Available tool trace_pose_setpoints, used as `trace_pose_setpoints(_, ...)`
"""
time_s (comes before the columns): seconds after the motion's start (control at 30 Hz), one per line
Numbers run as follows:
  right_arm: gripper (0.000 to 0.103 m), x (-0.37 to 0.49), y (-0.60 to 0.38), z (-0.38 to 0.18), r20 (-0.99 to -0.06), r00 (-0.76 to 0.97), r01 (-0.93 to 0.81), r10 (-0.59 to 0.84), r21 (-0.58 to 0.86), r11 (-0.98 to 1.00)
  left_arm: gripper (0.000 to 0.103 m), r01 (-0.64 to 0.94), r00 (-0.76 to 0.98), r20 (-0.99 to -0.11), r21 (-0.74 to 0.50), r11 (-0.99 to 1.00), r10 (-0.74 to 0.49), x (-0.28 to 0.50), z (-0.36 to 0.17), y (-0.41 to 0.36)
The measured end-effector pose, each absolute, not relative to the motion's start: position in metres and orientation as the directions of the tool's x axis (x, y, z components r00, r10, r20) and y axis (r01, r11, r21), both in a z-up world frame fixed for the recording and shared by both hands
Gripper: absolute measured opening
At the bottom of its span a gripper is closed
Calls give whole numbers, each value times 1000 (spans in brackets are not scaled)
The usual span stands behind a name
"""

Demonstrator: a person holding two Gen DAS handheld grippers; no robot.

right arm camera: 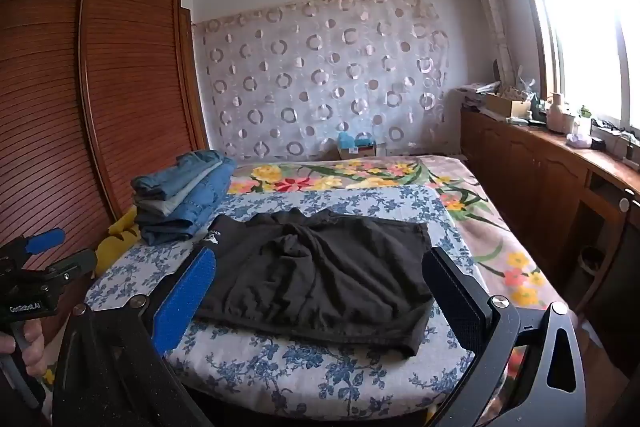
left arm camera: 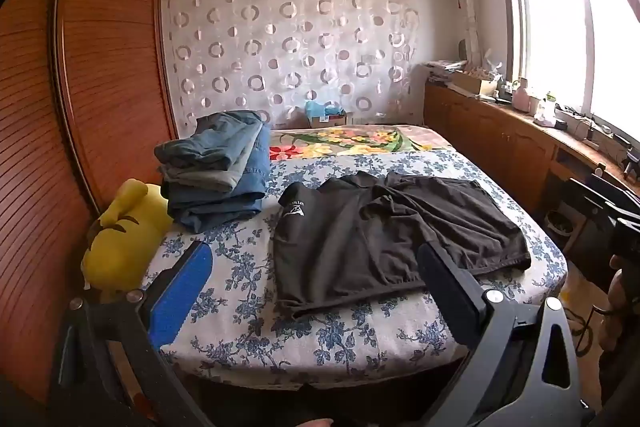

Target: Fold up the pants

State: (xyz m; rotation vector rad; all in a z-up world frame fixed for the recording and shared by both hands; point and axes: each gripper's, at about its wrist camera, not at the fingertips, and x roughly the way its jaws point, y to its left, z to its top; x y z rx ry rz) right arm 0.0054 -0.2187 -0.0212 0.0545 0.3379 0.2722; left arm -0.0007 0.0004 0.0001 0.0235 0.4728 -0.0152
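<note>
Reddish-brown slatted wardrobe doors (left arm camera: 100, 75) along the left edge of both views. Beside them, at the bed's left side, a yellow plush toy (left arm camera: 120, 231), touching the base of a stack of folded jeans (left arm camera: 218, 167), blue and grey denim, on the blue floral sheet (left arm camera: 320, 339).

Just right of the stack, apart from it: black pants (left arm camera: 384, 235), the task's garment, flat but rumpled on the floral sheet near the bed's front edge, a small white logo at the upper left corner, folds bunched through the middle. Same pants in the right wrist view (right arm camera: 320, 275), between the two fingers as seen but untouched by them.

Left gripper (left arm camera: 312, 291) held above the near edge of the bed, jaws spread wide, blue pad on the left finger, black pad on the right, nothing between them. Also visible at the far left of the right wrist view, gripped by a hand (right arm camera: 28, 343).

Right gripper (right arm camera: 320, 299) likewise spread wide and empty, short of the pants.

Farther back, a bright flowered blanket (left arm camera: 352, 141) and a circle-patterned curtain (left arm camera: 288, 43). Far right: wooden cabinets (left arm camera: 500, 135) under a bright window (left arm camera: 568, 27), cluttered on top.
</note>
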Motion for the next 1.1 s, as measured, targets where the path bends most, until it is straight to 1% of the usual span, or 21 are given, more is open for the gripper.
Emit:
trace_pose_setpoints(0.03,103,5,-219,-21,-320,908,-253,271,98,963,103,20,884,-467,17,1000,-10,0,0,0)
trace_pose_setpoints(0.27,103,4,-220,-21,-327,903,-255,278,110,961,103,18,888,-460,28,999,-3,-2,2,1)
trace_pose_setpoints(0.3,103,4,-221,-20,-328,902,-257,279,110,960,103,18,883,-470,29,999,-3,0,0,-1)
trace_pose_setpoints(1.1,103,4,-218,-21,-323,904,-261,280,100,960,103,9,891,-453,14,1000,-1,-5,9,3)
